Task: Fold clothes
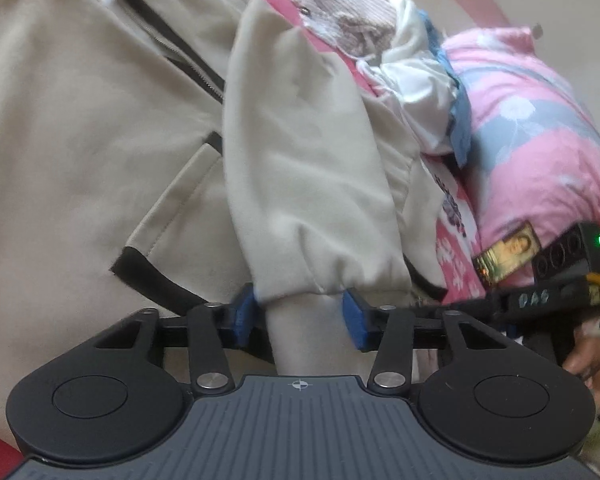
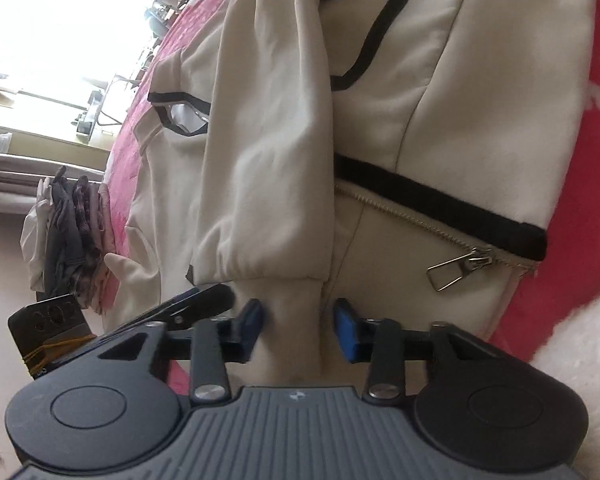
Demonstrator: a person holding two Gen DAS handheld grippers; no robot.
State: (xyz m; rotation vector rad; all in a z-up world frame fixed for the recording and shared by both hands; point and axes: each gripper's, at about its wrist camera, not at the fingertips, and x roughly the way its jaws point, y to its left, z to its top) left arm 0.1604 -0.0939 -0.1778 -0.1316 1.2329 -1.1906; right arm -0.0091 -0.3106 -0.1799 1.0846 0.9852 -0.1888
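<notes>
- A cream zip-up jacket (image 1: 80,128) with dark trim lies spread on a pink bedspread (image 2: 580,168), front side up, with both sleeves drawn in over its body.
- The left gripper (image 1: 300,314) holds 1 sleeve cuff (image 1: 304,320); the 2 blue fingers (image 1: 354,316) stand on either side of the ribbed band, but the blurred view does not show whether the pads press it.
- That sleeve (image 1: 300,168) runs up across the jacket's chest, covering part of the dark-edged zip line (image 1: 172,44).
- The right gripper (image 2: 298,326) has the other cuff (image 2: 296,320) between its blue fingers (image 2: 346,328) in the same way, jaws narrowed around the band; whether they pinch it I cannot tell.
- Its sleeve (image 2: 268,140) lies along the jacket, beside a metal zip pull (image 2: 458,268) at the hem end of the zipper.
- A black-outlined pocket (image 2: 364,32) shows beyond that sleeve.
- A heap of other clothes (image 1: 380,52) and a pink floral pillow (image 1: 540,140) sit at the bed's far side.
- More garments (image 2: 72,232) hang over the bed's edge in the right wrist view.
</notes>
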